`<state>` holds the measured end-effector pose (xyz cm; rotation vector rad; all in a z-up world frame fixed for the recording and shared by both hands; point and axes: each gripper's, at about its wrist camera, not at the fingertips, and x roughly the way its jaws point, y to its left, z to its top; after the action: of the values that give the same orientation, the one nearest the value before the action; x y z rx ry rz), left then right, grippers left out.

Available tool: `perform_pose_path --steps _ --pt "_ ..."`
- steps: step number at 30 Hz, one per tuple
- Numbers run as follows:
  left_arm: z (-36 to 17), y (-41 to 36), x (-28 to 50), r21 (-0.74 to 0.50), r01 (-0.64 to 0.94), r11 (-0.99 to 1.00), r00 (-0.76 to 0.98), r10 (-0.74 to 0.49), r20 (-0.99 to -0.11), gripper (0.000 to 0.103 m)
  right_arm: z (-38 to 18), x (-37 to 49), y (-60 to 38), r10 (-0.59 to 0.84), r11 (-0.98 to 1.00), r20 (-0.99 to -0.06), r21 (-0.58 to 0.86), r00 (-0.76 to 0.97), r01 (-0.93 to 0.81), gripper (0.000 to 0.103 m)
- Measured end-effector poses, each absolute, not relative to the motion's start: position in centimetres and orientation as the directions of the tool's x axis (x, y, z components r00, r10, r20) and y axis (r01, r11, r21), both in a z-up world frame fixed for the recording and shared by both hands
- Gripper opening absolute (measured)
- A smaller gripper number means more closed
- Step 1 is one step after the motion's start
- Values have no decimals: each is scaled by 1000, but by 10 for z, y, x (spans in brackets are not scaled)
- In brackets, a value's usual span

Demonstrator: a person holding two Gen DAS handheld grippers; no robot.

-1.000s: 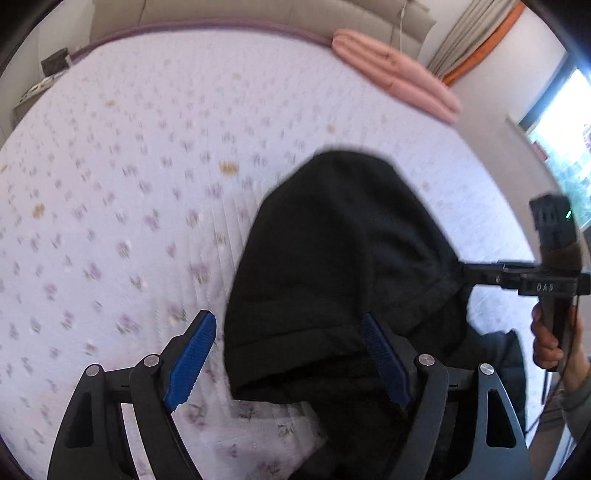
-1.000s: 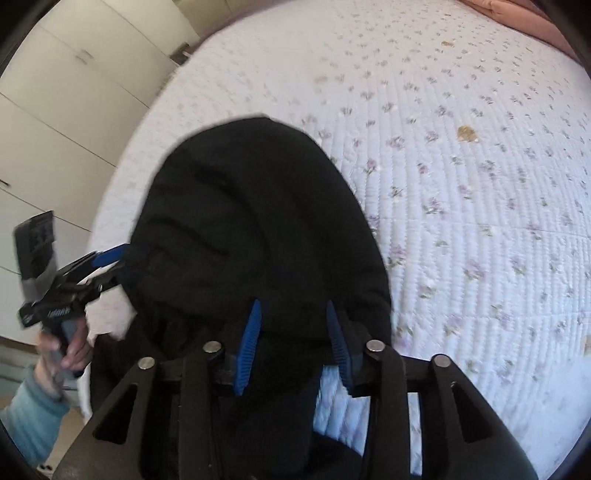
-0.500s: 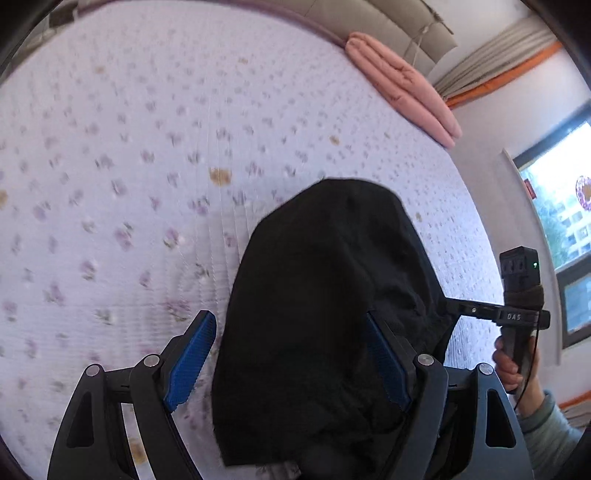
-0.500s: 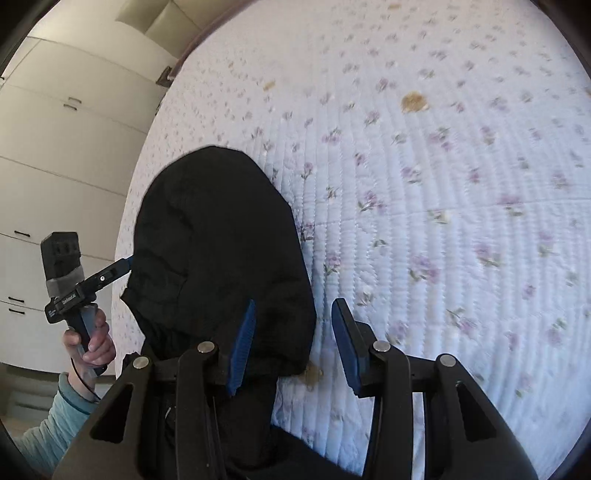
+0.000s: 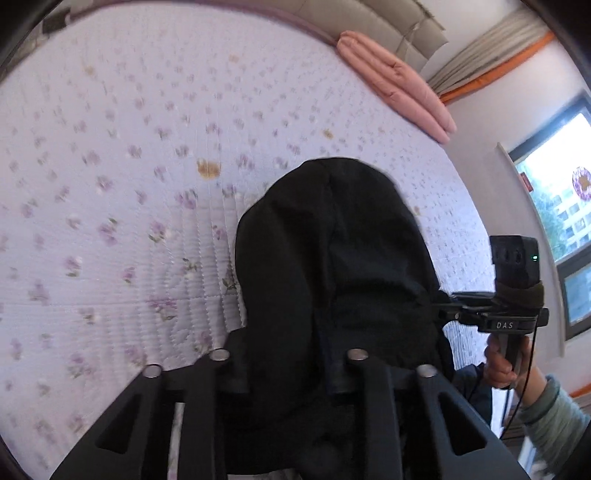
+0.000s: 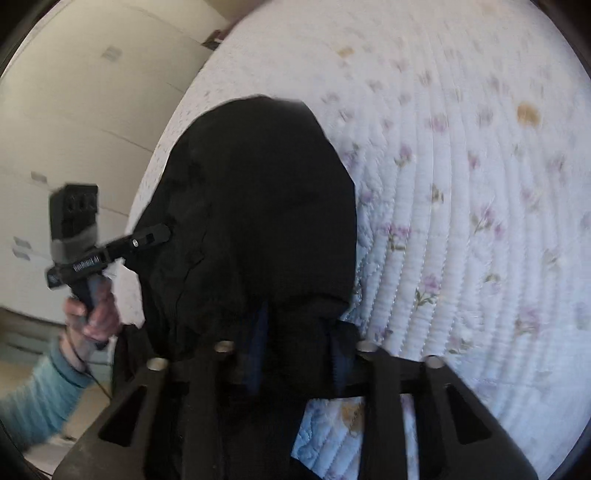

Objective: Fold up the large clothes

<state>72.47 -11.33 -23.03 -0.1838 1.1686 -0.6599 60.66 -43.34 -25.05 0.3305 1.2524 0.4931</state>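
A large black garment (image 5: pixel 332 266) hangs bunched between my two grippers above a floral quilted bed (image 5: pixel 110 206). In the left wrist view my left gripper (image 5: pixel 288 369) is shut on the garment's near edge, and the cloth hides its pads. The right gripper (image 5: pixel 439 314) shows there at the right, clamped on the garment's other side. In the right wrist view the garment (image 6: pixel 258 206) drapes over my right gripper (image 6: pixel 295 354), which is shut on it. The left gripper (image 6: pixel 162 234) bites the cloth at the left.
A pink folded duvet (image 5: pixel 395 81) lies at the bed's far end by a padded headboard (image 5: pixel 369 14). A window (image 5: pixel 557 206) and curtain are on the right. White wardrobe doors (image 6: pixel 74 110) stand beside the bed. The quilt (image 6: pixel 461 221) spreads out to the right.
My left gripper went from open to shut on the black garment. My right gripper closed tighter on it. Both lifted the cloth, so it bunches higher over the bed.
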Motion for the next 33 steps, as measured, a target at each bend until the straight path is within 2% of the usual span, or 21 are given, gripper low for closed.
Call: perform_pose_path --steps 5,11,14,19,23,26,28,33 --pt "-180 -103 685 -419 468 778 297 -585 -755 20 -197 567 -434 477 878 -808 419 346 -232 16" --pt "-112 -104 595 -257 578 775 417 -551 -723 20 -128 494 -408 360 925 -805 240 472 -295 16" --pt "-94 -92 549 -220 596 772 441 -544 -714 20 -104 444 -396 326 934 -788 184 523 -305 15" --pt "-83 -69 442 -70 605 793 500 -446 -742 22 -81 340 -370 212 954 -781 34 587 -299 11" --pt "-112 -54 382 -25 567 823 476 -352 -806 27 -88 271 -365 43 971 -778 -115 627 -210 11" --pt "-157 -30 361 -4 491 871 407 -234 -883 28 -123 255 -383 -12 986 -848 -97 529 -133 11" --pt "-169 -12 358 -31 437 899 373 -213 -903 28 -133 250 -395 2 995 -872 -48 489 -89 11" --pt "-121 -4 387 -61 425 903 466 -276 -841 28 -100 266 -408 132 991 -834 111 536 -73 20"
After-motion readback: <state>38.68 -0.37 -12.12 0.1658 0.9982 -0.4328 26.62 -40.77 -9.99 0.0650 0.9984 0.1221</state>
